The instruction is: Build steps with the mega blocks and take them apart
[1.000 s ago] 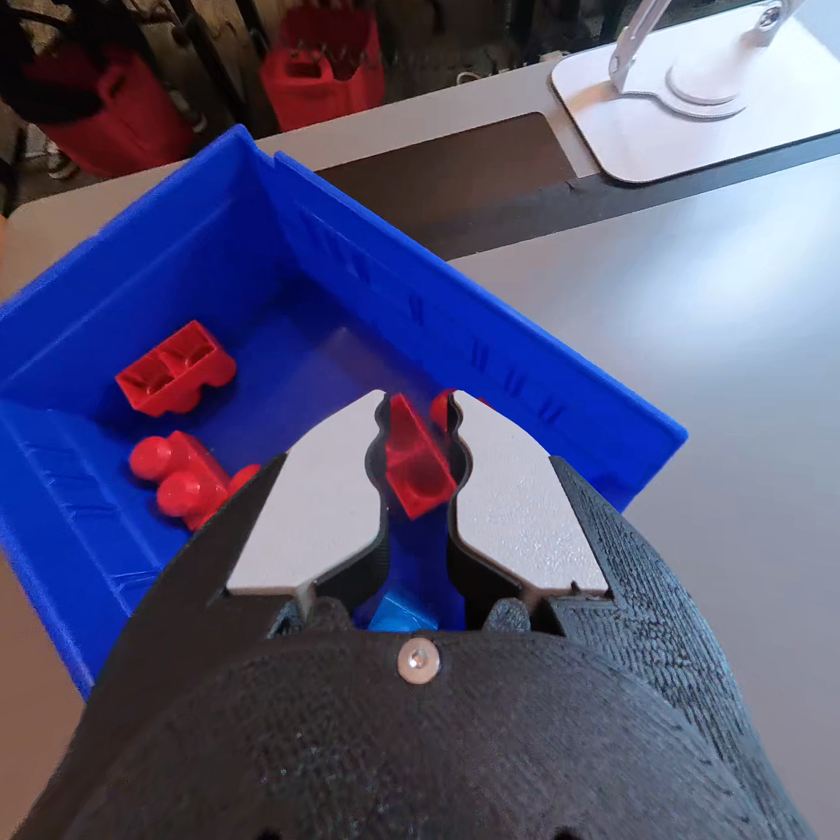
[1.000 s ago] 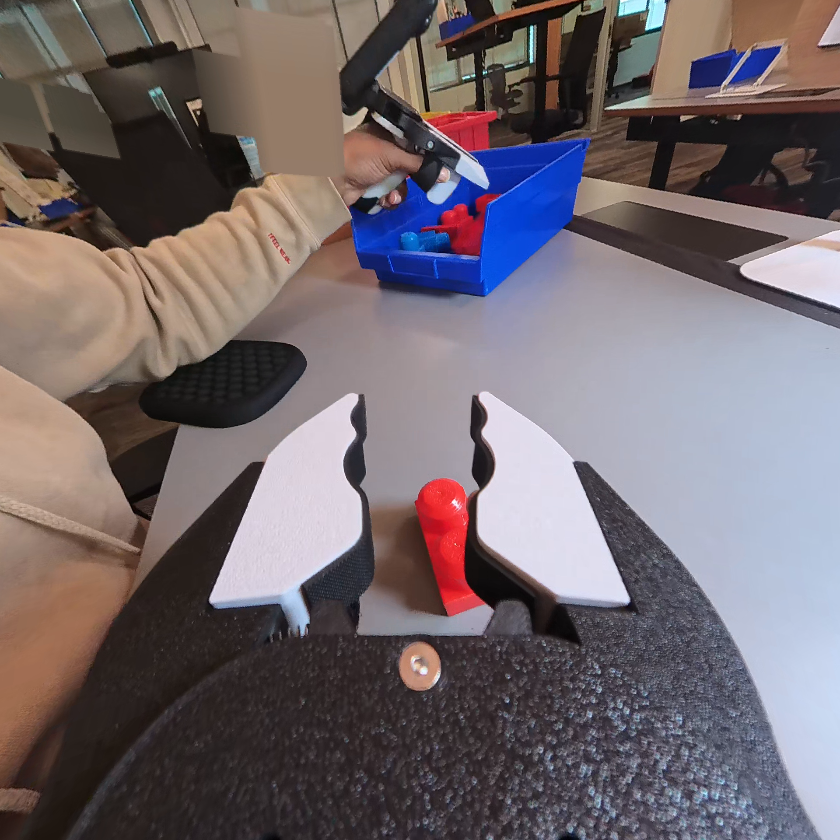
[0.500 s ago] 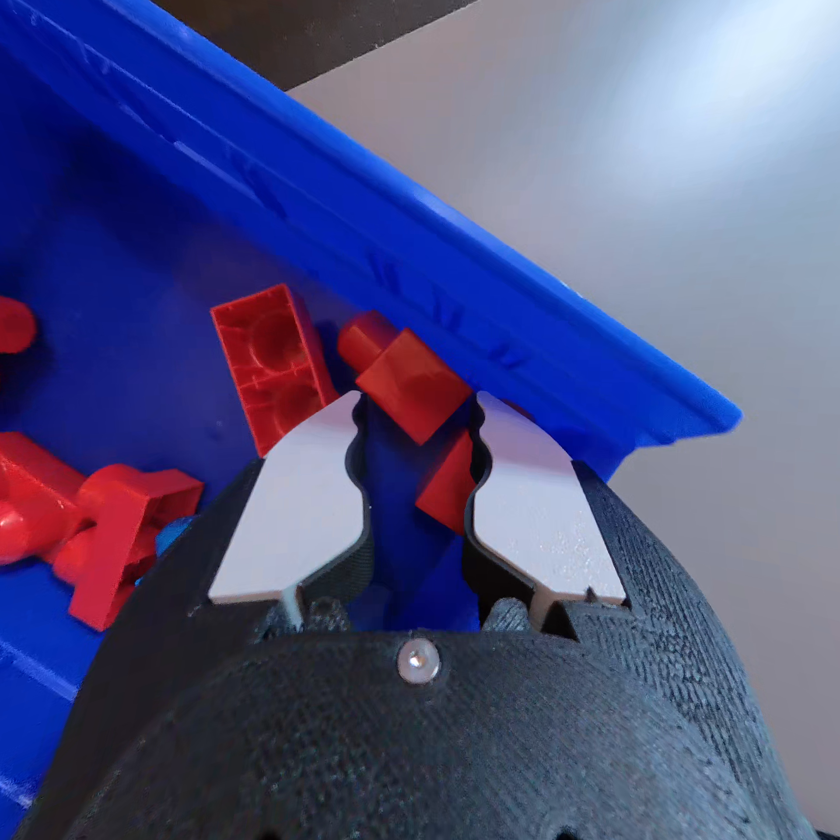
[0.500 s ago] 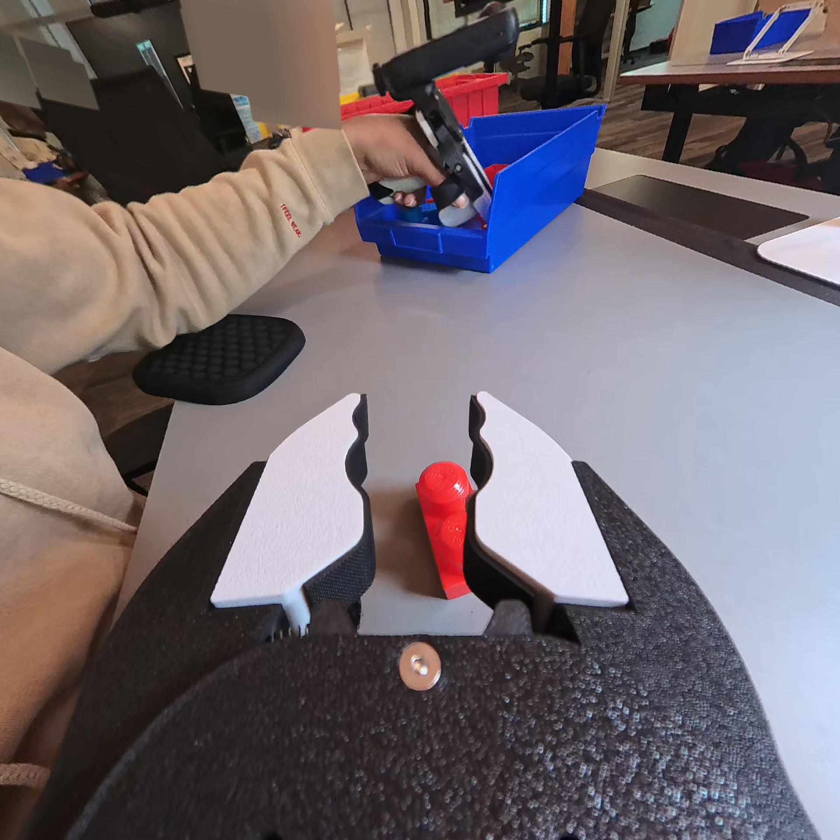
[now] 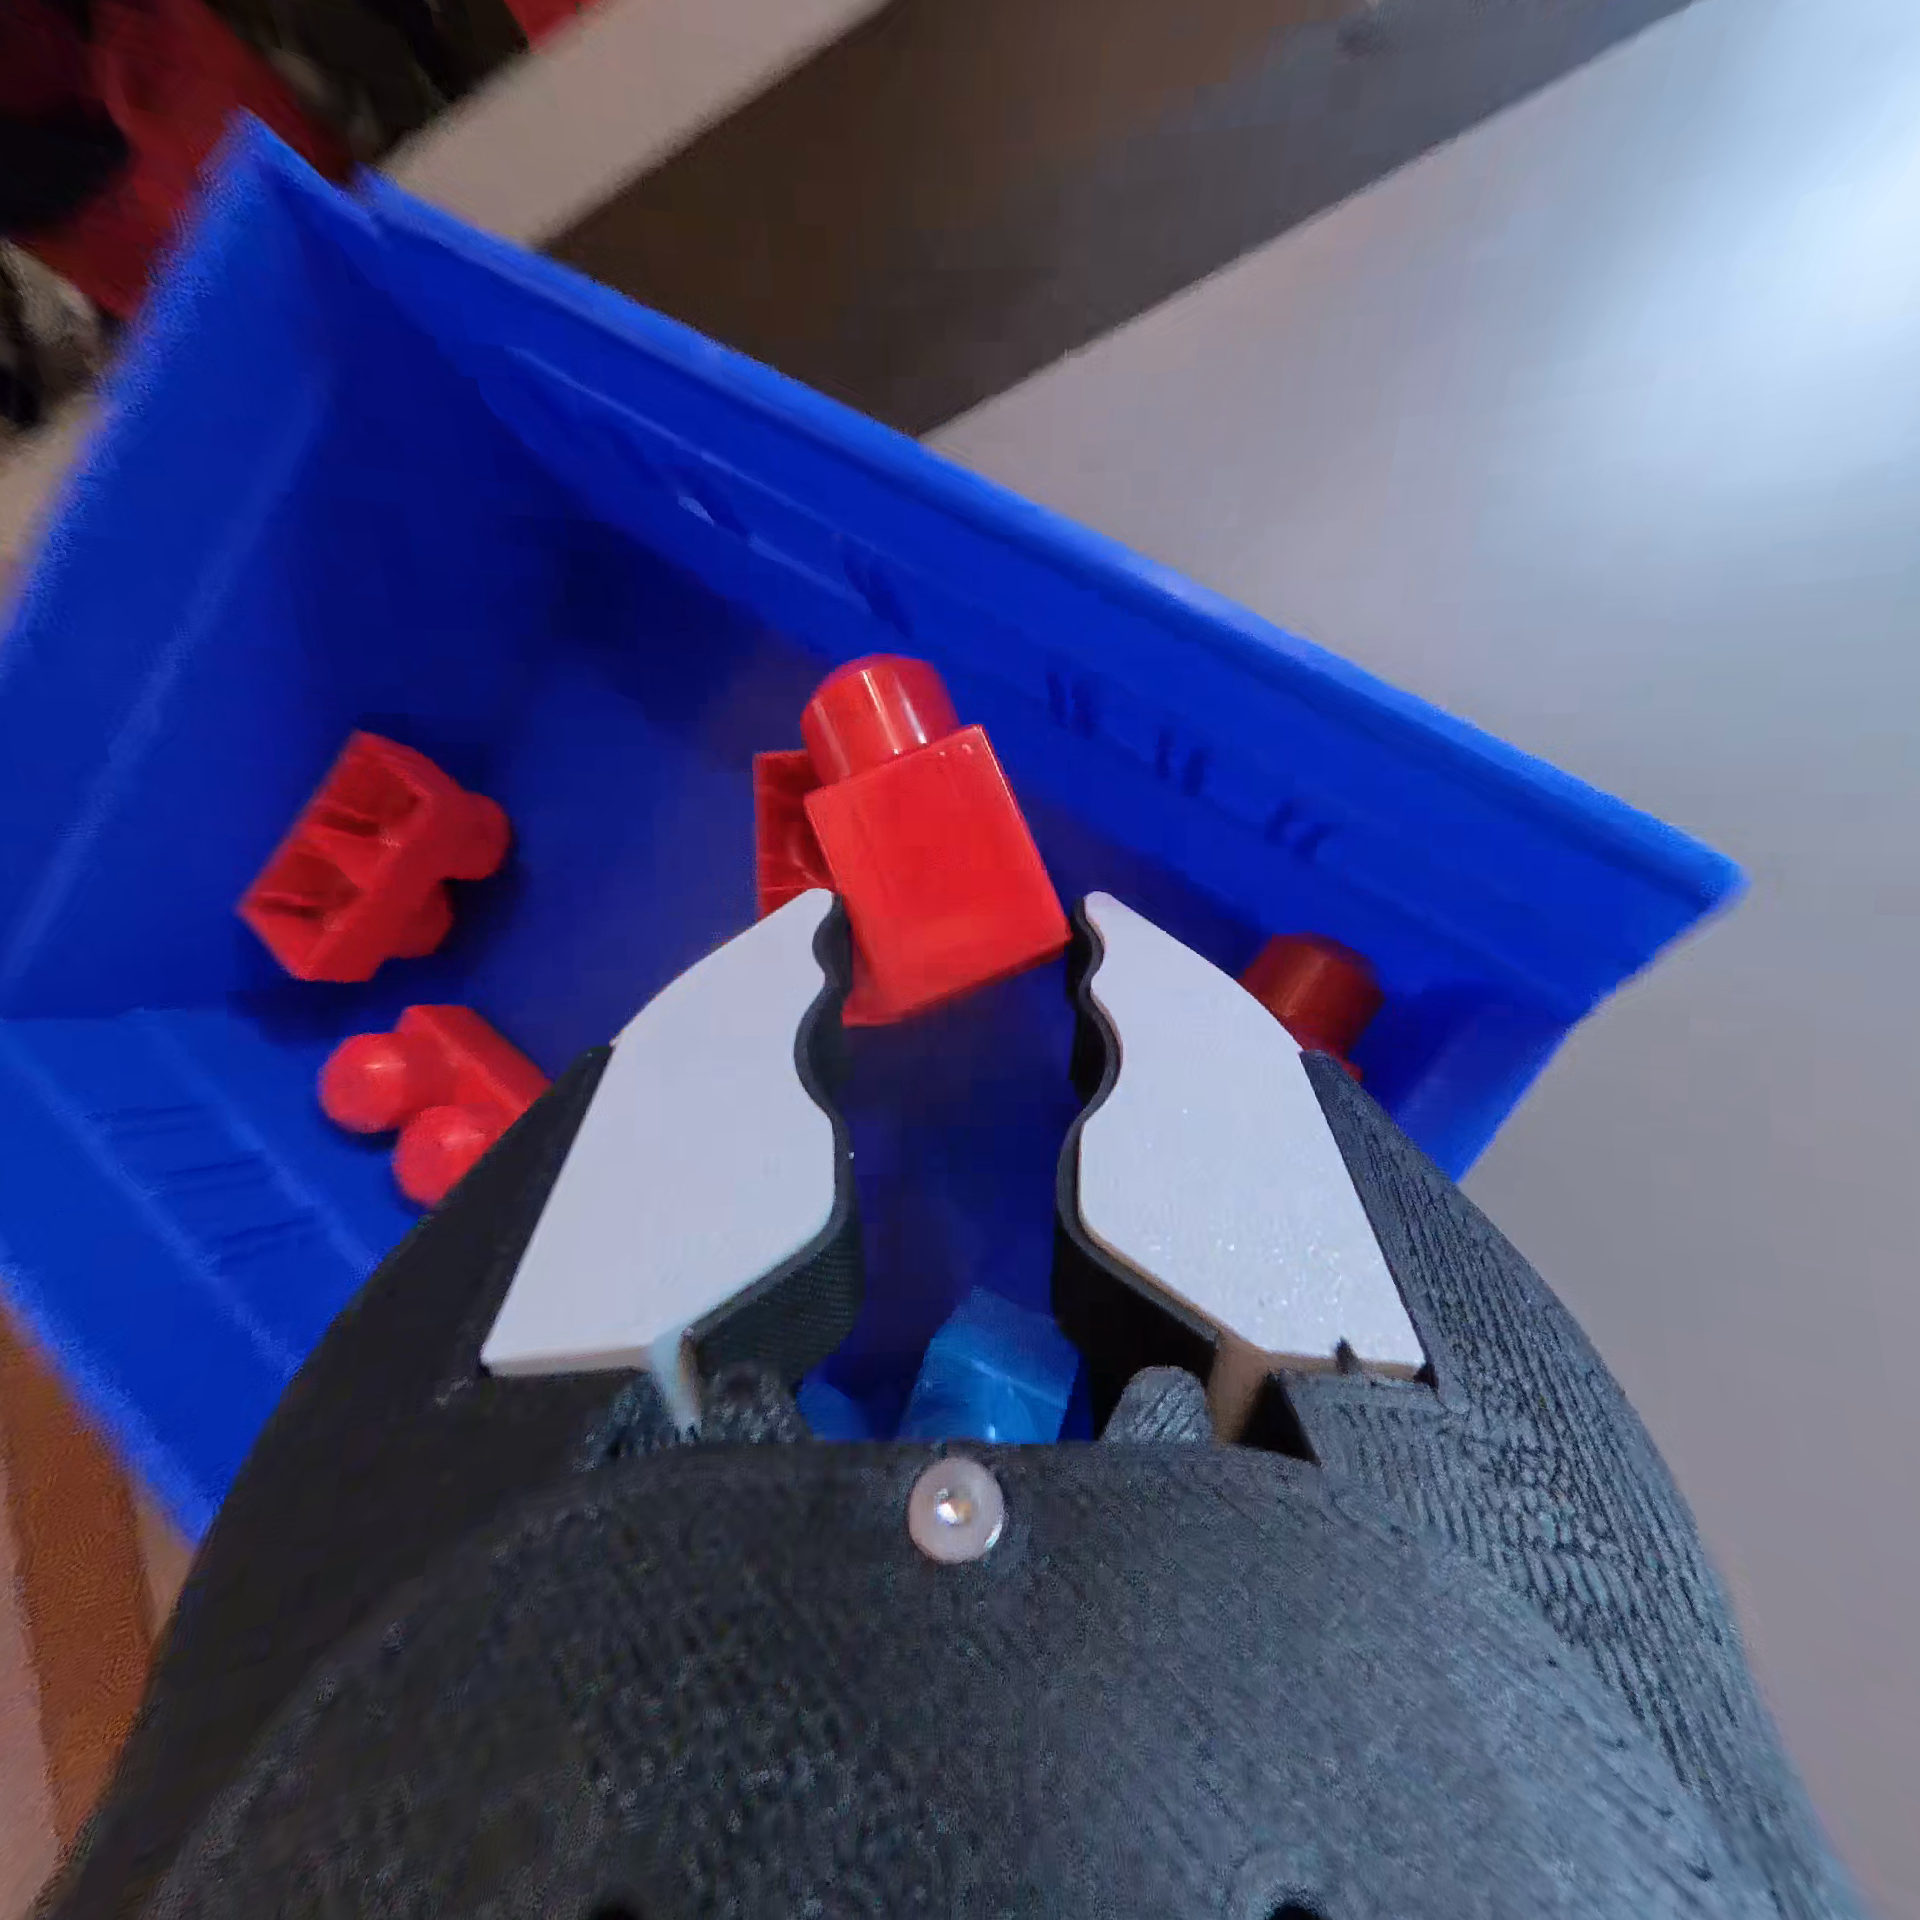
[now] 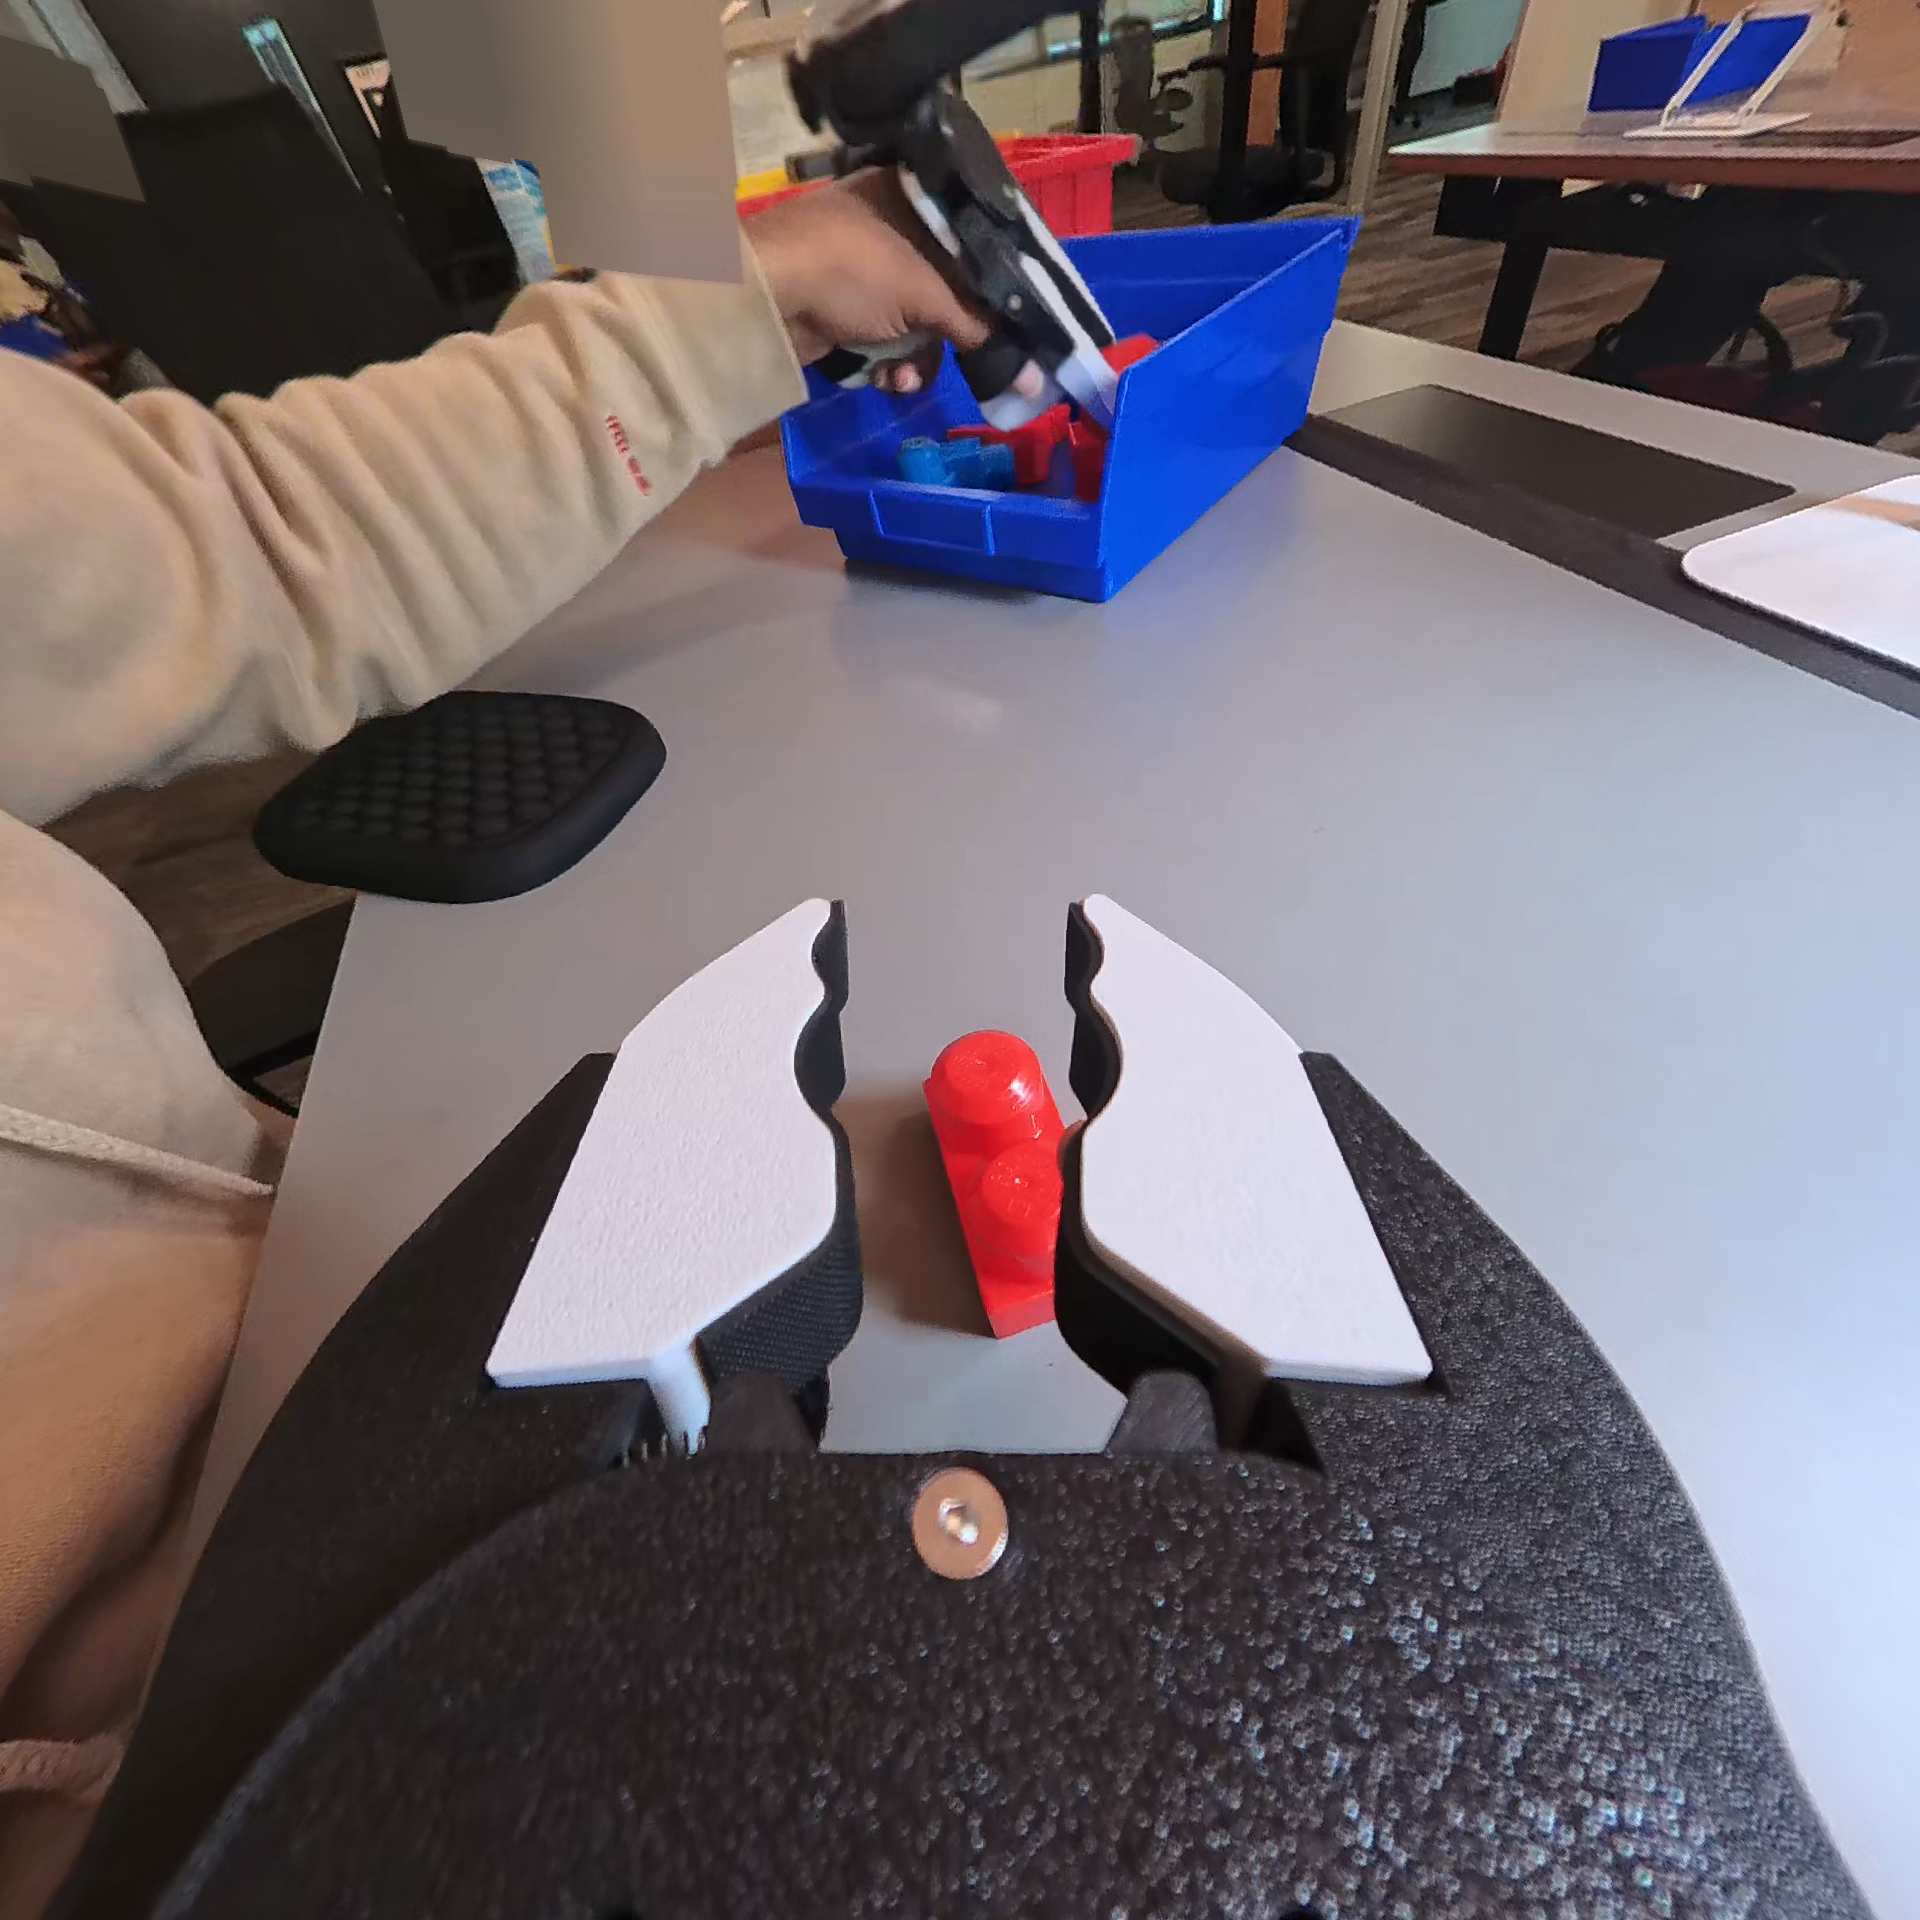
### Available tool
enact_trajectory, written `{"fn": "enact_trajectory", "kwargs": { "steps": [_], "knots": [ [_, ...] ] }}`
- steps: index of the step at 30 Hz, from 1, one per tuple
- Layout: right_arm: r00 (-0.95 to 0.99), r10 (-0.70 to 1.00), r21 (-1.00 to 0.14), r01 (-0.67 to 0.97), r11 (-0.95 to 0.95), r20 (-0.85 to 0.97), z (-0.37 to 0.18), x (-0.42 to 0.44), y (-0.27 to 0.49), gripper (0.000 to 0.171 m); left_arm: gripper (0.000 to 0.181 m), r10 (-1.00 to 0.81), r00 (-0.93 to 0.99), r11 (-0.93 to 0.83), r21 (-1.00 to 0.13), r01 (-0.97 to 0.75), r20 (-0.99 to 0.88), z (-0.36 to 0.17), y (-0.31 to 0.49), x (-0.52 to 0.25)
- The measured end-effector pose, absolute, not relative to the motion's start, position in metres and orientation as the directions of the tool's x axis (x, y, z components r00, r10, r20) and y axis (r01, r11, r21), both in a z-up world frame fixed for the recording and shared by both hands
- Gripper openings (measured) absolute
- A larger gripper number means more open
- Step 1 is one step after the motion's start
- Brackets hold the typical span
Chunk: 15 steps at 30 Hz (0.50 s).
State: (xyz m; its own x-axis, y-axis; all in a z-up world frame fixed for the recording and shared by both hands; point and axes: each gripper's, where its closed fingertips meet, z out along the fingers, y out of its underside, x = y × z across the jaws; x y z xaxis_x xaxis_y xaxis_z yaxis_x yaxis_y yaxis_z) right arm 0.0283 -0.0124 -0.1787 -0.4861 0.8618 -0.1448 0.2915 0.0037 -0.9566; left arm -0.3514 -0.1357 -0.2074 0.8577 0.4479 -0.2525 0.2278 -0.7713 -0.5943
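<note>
My left gripper is over the blue bin and shut on a red one-stud block, held at the fingertips with its stud pointing away. Other red blocks and a blue block lie in the bin. My right gripper is open and low over the grey table. A red two-stud block lies on the table between its fingers, close to the right finger. The bin and the left gripper show far off in the right wrist view.
A person's sleeved arm reaches across the table's left side to the bin. A black padded armrest sits at the table's left edge. A white flat base and a dark strip lie at the far right. The left gripper's tips are roughly 40 cm from the right gripper's.
My left gripper let go of one red block in the bin, closed on a red one-stud block and lifted back with it. My right gripper stayed open around the two-stud block.
</note>
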Motion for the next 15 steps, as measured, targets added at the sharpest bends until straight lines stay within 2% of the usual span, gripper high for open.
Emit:
{"fn": "enact_trajectory", "kwargs": {
  "steps": [4, 8, 12, 15],
  "knots": [
    [-0.494, 0.854, -0.961, 0.274, -0.028, -0.166, -0.175, 0.028, -0.012, 0.04, 0.041, 0.32, 0.887, -0.654, -0.755, -0.048, -0.334, -0.147, -0.119, -0.299],
    [-0.547, 0.817, -0.972, 0.226, -0.066, -0.183, -0.165, 0.032, -0.02, 0.042, 0.04, -0.061, 0.953, -0.374, -0.878, -0.299, -0.298, -0.117, -0.083, -0.167],
    [-0.632, 0.755, -0.982, 0.167, -0.09, -0.176, -0.153, 0.04, -0.037, 0.05, 0.04, -0.459, 0.861, -0.136, -0.94, -0.312, -0.219, -0.129, -0.067, -0.027],
    [-0.692, 0.701, -0.983, 0.168, -0.075, -0.171, -0.152, 0.047, -0.052, 0.058, 0.04, -0.617, 0.769, -0.115, -0.947, -0.299, -0.167, -0.153, -0.06, 0.036]
  ]
}}
